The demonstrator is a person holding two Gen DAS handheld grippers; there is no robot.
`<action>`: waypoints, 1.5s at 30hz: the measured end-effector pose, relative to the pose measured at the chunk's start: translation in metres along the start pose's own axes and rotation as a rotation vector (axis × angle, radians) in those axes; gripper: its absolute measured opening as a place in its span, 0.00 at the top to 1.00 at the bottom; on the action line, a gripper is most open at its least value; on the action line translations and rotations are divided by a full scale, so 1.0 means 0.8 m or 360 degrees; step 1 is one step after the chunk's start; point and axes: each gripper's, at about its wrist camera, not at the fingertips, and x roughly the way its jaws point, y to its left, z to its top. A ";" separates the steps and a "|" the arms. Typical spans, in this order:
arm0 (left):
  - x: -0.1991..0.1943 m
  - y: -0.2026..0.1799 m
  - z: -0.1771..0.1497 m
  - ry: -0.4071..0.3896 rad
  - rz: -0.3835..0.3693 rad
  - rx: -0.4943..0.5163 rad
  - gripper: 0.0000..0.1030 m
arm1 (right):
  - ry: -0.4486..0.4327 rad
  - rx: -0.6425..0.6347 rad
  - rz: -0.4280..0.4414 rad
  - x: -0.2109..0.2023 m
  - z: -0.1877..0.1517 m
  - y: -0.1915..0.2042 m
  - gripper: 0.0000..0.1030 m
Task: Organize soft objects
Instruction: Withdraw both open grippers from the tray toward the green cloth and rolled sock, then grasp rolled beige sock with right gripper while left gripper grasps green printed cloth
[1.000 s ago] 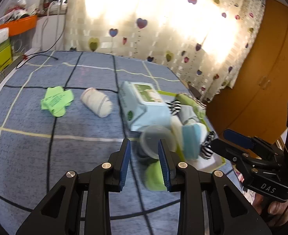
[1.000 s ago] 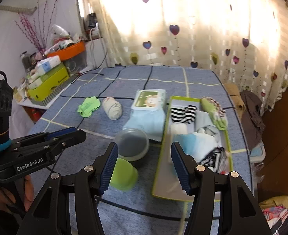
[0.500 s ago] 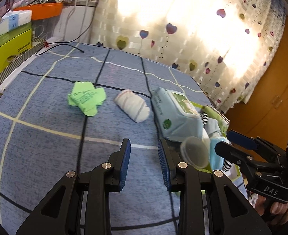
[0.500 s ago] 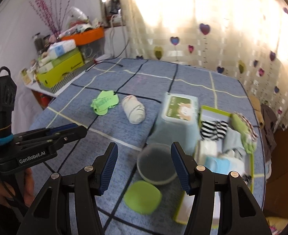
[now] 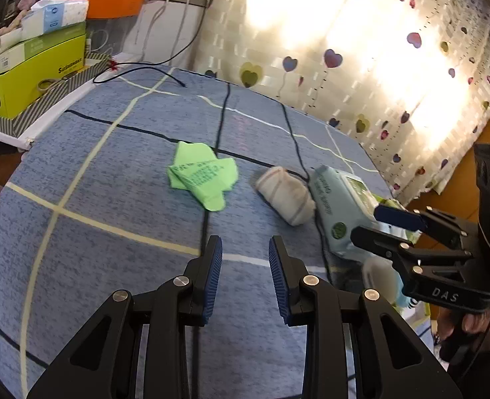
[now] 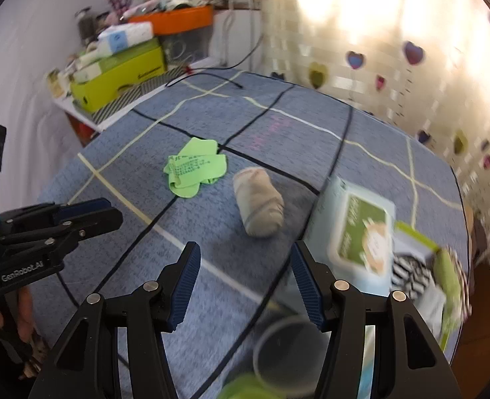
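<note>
A flat bright green sock point(image 5: 205, 176) point(image 6: 193, 169) and a rolled whitish sock point(image 5: 284, 196) point(image 6: 259, 202) lie side by side on the blue checked cloth point(image 5: 111, 266). My left gripper point(image 5: 245, 249) is open and empty, hovering short of both, roughly in line with the green sock. My right gripper point(image 6: 245, 256) is also open and empty, wider, and lines up with the rolled sock. Each shows in the other's view: the right gripper point(image 5: 368, 224) at the right, the left gripper point(image 6: 111, 212) at the left. A green tray point(image 6: 411, 229) with several socks sits at the far right.
A wipes pack point(image 6: 358, 232) point(image 5: 341, 206) lies just right of the rolled sock. A clear round tub point(image 6: 288, 349) and a green lid point(image 6: 245, 389) sit under the right gripper. A yellow-green box point(image 5: 28, 76), an orange bin point(image 5: 111, 1) and a black cable point(image 5: 145, 69) are at the far left.
Both grippers have swung left across the cloth, away from the tray and tub, so the green sock and rolled sock now lie ahead. Neither has taken hold of anything.
</note>
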 end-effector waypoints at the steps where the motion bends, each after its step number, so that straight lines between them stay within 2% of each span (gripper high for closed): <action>1: 0.002 0.005 0.002 0.0008 -0.0002 -0.0016 0.70 | 0.0016 -0.0013 0.0007 0.007 0.006 0.002 0.45; 6: 0.010 0.026 0.011 0.0017 0.0041 -0.0052 0.70 | 0.0133 -0.0104 -0.0015 0.048 0.035 0.002 0.45; 13: 0.027 0.041 0.027 0.0044 0.0103 -0.0025 0.70 | 0.0279 -0.0169 -0.0036 0.102 0.059 -0.008 0.45; 17: 0.041 0.044 0.039 0.0071 0.0094 0.0018 0.70 | 0.0366 -0.0215 -0.0021 0.131 0.065 -0.005 0.45; 18: 0.043 0.043 0.041 0.0074 0.0089 0.0027 0.70 | 0.0376 -0.0223 -0.0045 0.135 0.065 -0.006 0.41; 20: 0.052 0.043 0.047 0.0089 0.0094 0.0057 0.70 | 0.0403 -0.0226 -0.0112 0.147 0.069 -0.008 0.40; 24: 0.070 0.050 0.057 0.0119 0.0135 0.0069 0.70 | 0.0412 -0.0181 -0.0132 0.155 0.072 -0.019 0.42; 27: 0.086 0.057 0.065 0.0137 0.0164 0.0069 0.70 | 0.0412 -0.0201 -0.0182 0.160 0.075 -0.019 0.51; 35: 0.126 0.060 0.083 0.0186 0.0187 0.0095 0.70 | 0.0402 -0.0189 -0.0186 0.168 0.078 -0.025 0.55; 36: 0.132 0.058 0.086 0.0190 0.0189 0.0109 0.65 | 0.0392 -0.0190 -0.0180 0.167 0.079 -0.025 0.56; 37: 0.135 0.058 0.087 0.0190 0.0193 0.0117 0.56 | 0.0386 -0.0187 -0.0164 0.164 0.078 -0.025 0.56; 38: 0.142 0.057 0.090 0.0199 0.0192 0.0121 0.54 | 0.0378 -0.0182 -0.0148 0.162 0.077 -0.024 0.56; 42: 0.162 0.053 0.091 0.0254 0.0205 0.0144 0.54 | 0.0345 -0.0179 -0.0113 0.151 0.077 -0.021 0.56; 45: 0.167 0.046 0.091 0.0239 0.0256 0.0184 0.53 | 0.0323 -0.0162 -0.0100 0.144 0.076 -0.024 0.56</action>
